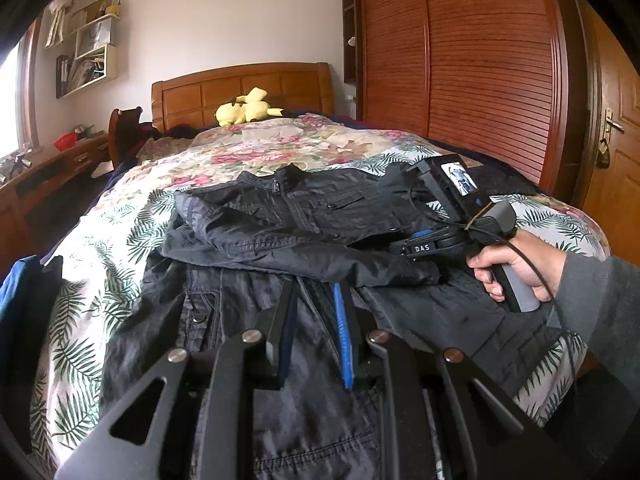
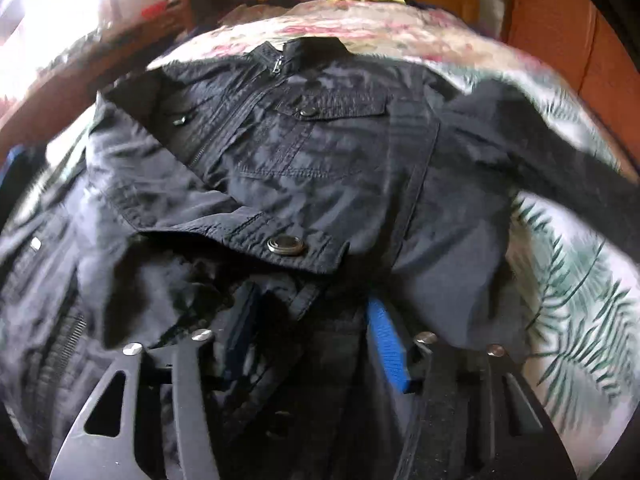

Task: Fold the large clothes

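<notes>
Your left gripper [image 1: 316, 292] hovers spread over the dark jacket [image 1: 304, 216] lying partly folded on the floral bedspread [image 1: 120, 208], holding nothing, while your right gripper [image 2: 312, 312] sits at the jacket's folded sleeve edge with fabric between the blue pads [image 2: 386, 340], though blur hides whether it's pinched.
</notes>
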Available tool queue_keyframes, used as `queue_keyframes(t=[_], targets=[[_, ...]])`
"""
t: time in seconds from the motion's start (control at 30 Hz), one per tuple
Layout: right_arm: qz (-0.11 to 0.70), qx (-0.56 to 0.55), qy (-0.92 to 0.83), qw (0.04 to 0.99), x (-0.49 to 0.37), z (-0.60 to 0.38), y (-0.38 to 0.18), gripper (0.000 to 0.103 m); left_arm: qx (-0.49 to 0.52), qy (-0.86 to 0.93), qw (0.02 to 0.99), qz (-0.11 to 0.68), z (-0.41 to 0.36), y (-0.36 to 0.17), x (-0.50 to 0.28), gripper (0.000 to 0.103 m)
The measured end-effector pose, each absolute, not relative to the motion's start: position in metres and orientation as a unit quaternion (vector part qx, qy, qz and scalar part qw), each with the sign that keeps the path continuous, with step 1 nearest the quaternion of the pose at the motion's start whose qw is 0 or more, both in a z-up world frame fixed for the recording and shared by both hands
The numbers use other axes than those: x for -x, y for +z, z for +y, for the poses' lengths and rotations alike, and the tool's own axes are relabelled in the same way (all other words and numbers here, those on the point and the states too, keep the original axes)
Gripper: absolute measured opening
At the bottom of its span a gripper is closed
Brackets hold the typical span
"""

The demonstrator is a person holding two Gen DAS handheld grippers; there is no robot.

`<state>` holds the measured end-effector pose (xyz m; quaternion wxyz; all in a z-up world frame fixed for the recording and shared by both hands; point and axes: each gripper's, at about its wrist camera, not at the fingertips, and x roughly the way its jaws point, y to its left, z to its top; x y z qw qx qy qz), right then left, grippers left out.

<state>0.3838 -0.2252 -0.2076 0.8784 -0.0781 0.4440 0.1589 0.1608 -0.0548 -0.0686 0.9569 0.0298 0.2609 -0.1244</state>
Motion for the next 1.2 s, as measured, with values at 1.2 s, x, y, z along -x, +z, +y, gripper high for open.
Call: queue_keyframes(t=[1.2], targets=[[0.342,0.101,0.112,0.927,-0.321,-0.250,-0.158,0.042,-0.014,-0.137,0.958,0.252,-0.055,-0.061,-0.160,0.020]])
